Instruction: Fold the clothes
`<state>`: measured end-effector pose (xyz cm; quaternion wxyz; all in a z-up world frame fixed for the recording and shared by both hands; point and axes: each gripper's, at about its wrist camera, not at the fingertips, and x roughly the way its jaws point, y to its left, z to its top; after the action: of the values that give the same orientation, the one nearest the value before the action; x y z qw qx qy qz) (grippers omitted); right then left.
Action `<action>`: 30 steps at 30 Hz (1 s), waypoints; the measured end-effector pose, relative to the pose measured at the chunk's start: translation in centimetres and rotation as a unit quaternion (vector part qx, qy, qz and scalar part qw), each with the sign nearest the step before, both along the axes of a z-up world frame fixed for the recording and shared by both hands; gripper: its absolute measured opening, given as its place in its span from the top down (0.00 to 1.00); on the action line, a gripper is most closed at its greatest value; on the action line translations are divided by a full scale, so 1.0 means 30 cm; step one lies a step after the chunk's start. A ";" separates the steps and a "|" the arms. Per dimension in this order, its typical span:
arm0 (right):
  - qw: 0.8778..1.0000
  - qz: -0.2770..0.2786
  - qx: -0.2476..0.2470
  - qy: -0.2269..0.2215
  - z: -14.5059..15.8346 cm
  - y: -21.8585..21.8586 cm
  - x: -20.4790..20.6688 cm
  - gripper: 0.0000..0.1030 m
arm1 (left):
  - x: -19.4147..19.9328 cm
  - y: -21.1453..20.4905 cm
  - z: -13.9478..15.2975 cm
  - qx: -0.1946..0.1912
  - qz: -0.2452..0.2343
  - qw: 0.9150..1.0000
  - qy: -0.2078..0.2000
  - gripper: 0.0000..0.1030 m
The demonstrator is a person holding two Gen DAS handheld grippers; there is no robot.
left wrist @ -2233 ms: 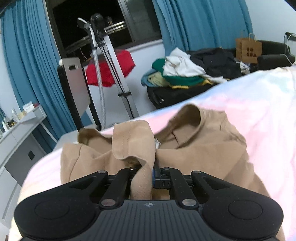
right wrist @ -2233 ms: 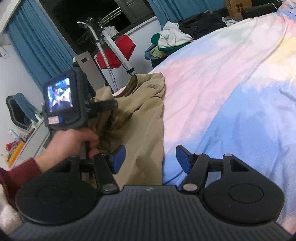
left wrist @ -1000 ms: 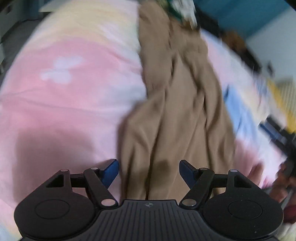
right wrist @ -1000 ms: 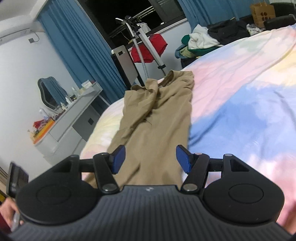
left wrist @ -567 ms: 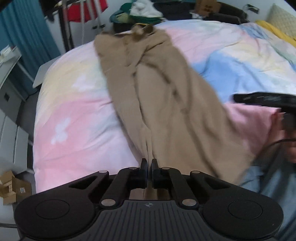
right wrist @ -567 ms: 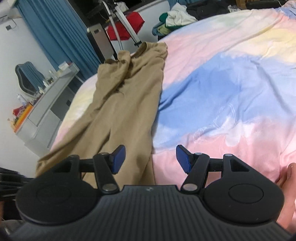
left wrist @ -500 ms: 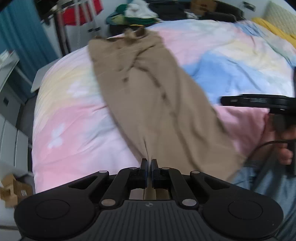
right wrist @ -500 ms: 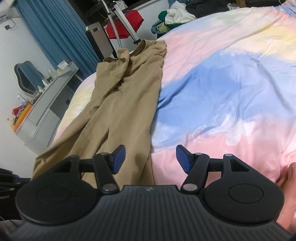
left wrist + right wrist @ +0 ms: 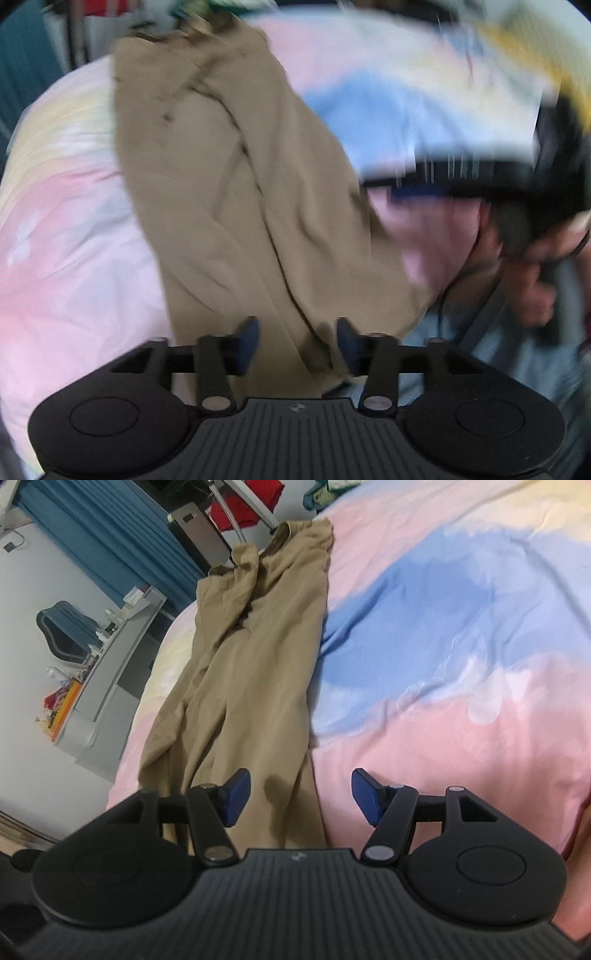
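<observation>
Trousers (image 9: pixel 255 657), khaki, stretched lengthwise on pastel bedspread (image 9: pixel 461 635), waistband toward far edge of bed, legs running toward the cameras, cloth creased and partly doubled over near the top. Lying along the left part of the bed in the right wrist view, with pink and blue patches of cover spreading off to the right.

Left wrist view, blurred by motion: pink cover (image 9: pixel 66 258) at left, same trousers (image 9: pixel 236 192) down the middle, hem end reaching between the tongs. Left gripper (image 9: pixel 297 341) with jaws opening, blue pads apart, cloth lying between them but not pinched; whether the right pad brushes a fold cannot be told through the blur. Further right, the right gripper (image 9: pixel 443 173) seen from the side as a dark smear, gripped by a hand (image 9: pixel 535 288) at the far right edge.

Right wrist view, sharp: grey dresser (image 9: pixel 107 686) with small clutter at far left, blue curtain (image 9: pixel 110 528) behind it, red garment (image 9: pixel 251 506) hanging on a stand at the top. Right gripper (image 9: pixel 298 795) with jaws spread wide, nothing clamped; left pad over the trouser leg near its hem, right pad over bare pink cover.
</observation>
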<state>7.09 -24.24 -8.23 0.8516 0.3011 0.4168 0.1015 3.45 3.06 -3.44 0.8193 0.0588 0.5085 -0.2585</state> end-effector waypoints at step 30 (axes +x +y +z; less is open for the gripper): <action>0.962 0.199 -0.188 0.012 0.152 0.253 -0.121 0.92 | 0.025 0.203 0.020 -0.030 -0.008 0.999 0.042 0.94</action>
<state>3.47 -16.66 -3.68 0.8502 0.0479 0.4904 0.1854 4.19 9.15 -2.86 0.7963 0.0276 0.5342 -0.2824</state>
